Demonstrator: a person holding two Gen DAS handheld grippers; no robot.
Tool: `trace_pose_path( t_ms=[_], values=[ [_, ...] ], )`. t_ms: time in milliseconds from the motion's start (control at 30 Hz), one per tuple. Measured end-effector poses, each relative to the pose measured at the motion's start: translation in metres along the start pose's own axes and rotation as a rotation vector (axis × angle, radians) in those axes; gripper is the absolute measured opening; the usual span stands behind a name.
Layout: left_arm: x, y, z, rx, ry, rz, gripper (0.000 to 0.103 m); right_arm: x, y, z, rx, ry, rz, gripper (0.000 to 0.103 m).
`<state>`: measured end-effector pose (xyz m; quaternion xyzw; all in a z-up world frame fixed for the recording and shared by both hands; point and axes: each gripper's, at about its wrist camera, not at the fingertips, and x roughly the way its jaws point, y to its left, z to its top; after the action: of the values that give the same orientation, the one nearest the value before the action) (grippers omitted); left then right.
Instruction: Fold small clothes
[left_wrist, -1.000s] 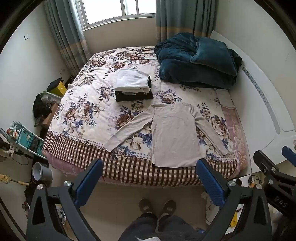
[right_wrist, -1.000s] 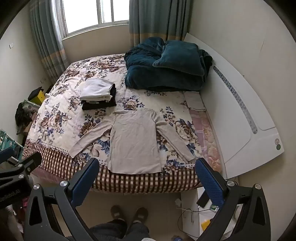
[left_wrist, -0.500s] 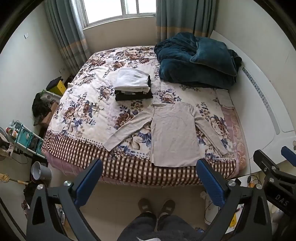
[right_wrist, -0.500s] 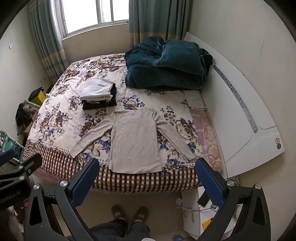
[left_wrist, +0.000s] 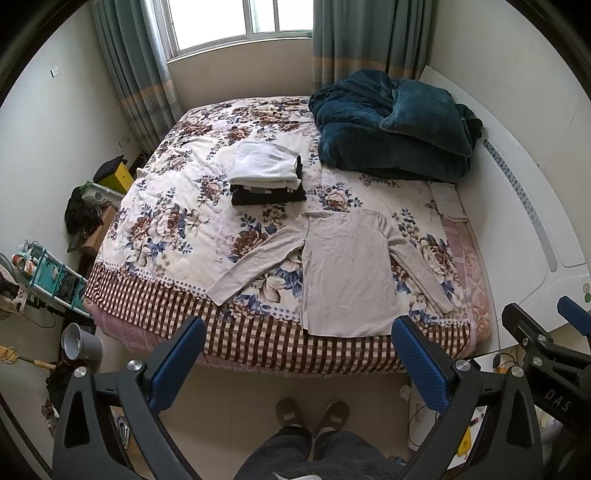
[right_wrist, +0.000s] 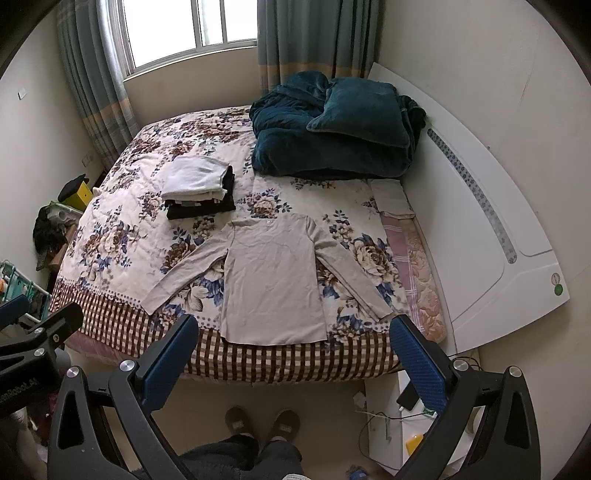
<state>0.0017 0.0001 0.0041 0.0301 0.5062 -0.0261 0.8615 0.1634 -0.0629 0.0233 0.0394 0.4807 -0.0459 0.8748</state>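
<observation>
- Beige long-sleeved shirt (left_wrist: 345, 273), in the left wrist view, lay flat on the floral bedspread (left_wrist: 166, 229) near the foot edge of the bed, sleeves spread out to either side, hem toward the checked border.
- Behind it, apart from its collar, sat a stack of folded clothes (left_wrist: 266, 173), white pieces on top of black ones.
- A dark teal blanket (left_wrist: 395, 125) was heaped at the far right of the bed, against the white headboard (left_wrist: 528, 206).
- The left gripper (left_wrist: 297, 345) was held above the floor short of the bed, its blue-padded jaws spread wide with nothing between them.
- The person's slippered feet (left_wrist: 312, 413) stood on the tiles below, and a grey bucket (left_wrist: 79, 341) stood on the floor at the left; part of the other gripper showed at the right edge.

- In the right wrist view, the same shirt (right_wrist: 271, 277) lay just ahead of the right gripper (right_wrist: 293, 343), hem nearest, one cuff ending close to the right-hand pad.
- The right gripper's jaws were likewise wide apart and held nothing, clear of the bedspread (right_wrist: 110, 236).
- The folded stack (right_wrist: 199, 186) sat left of and behind the collar; the blanket (right_wrist: 332, 129) was beyond it by the curtains (right_wrist: 314, 40).
</observation>
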Motion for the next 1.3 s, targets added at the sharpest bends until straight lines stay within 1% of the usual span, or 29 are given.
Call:
trace_pose_path(
  t_ms=[1300],
  values=[
    [-0.007,0.002,0.010,-0.002,-0.010,-0.002,0.103,-0.008,-0.003,0.003,0.007,-0.006,0.010,0.103]
  ],
)
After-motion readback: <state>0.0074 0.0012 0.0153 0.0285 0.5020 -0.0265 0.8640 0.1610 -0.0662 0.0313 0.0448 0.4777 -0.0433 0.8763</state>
